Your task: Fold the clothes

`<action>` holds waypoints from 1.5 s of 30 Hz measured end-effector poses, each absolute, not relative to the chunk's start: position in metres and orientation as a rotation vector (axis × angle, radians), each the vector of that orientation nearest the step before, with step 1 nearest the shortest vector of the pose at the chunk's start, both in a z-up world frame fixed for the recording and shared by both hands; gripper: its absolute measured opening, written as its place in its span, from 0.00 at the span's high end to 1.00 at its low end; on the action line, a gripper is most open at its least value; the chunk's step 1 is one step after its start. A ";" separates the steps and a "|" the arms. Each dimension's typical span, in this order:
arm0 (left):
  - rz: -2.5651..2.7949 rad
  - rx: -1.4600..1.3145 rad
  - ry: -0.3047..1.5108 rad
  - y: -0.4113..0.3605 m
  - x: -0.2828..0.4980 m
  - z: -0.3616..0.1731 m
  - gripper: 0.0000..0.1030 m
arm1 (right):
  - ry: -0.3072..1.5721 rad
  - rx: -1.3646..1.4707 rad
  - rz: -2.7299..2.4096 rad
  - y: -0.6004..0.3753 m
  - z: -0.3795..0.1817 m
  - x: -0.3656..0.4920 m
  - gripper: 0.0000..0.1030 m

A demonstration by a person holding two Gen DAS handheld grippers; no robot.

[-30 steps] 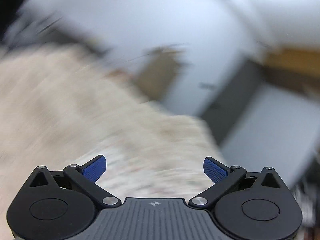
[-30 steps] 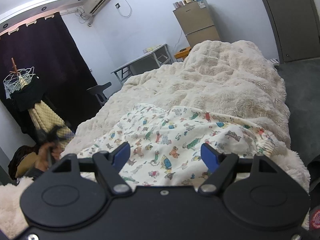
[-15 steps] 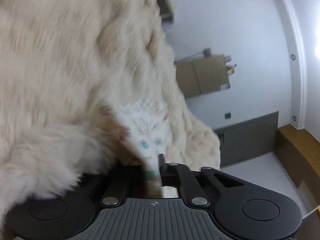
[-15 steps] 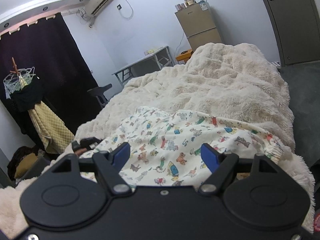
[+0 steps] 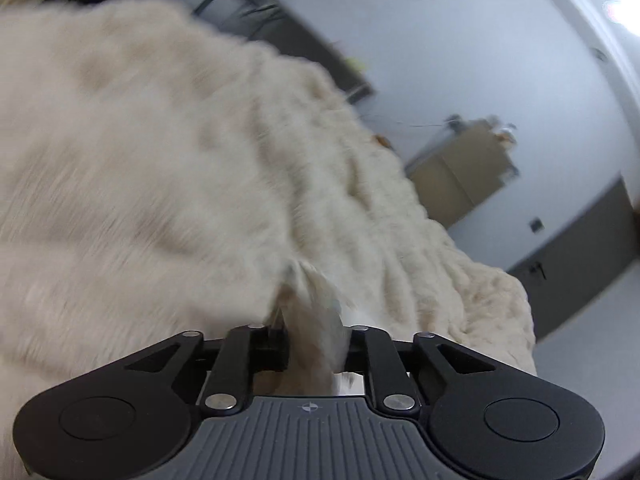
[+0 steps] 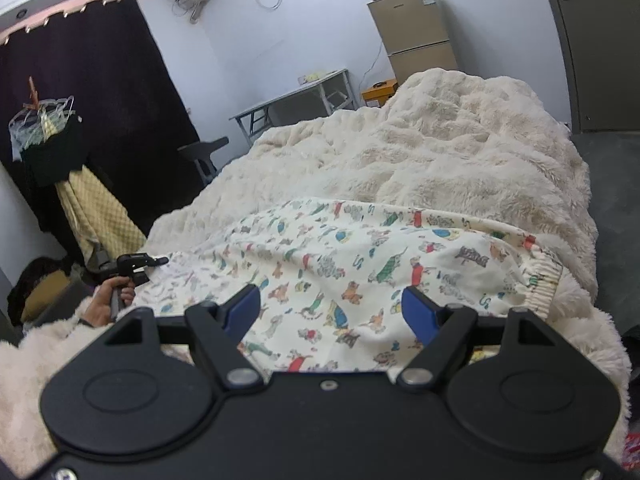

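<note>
Cream plush blanket [image 6: 440,160] covers the bed, and on its near end we see the cartoon-print garment [image 6: 360,264] spread flat, its elastic waistband toward the right. Our right gripper [image 6: 330,312] hovers just above the cloth with blue fingers [image 6: 242,308] spread wide, nothing between them. Our left gripper [image 5: 316,340], at the garment's left edge, has a bunched fold of the fabric between its jaws, which are opening; whether the pads press it we cannot tell.

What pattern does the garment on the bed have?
The garment is cream with small colourful cartoon figures; the right wrist view shows it best.
</note>
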State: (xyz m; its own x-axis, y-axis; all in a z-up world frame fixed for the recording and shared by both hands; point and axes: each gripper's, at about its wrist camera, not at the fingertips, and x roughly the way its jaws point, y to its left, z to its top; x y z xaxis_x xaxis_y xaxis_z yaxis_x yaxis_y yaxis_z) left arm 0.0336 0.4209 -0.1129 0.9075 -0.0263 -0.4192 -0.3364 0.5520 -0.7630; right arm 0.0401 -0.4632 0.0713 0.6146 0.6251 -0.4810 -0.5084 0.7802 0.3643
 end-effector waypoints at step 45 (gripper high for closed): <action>0.091 -0.409 0.434 0.353 0.095 -0.003 0.26 | 0.626 0.142 0.638 -0.431 0.088 0.048 0.25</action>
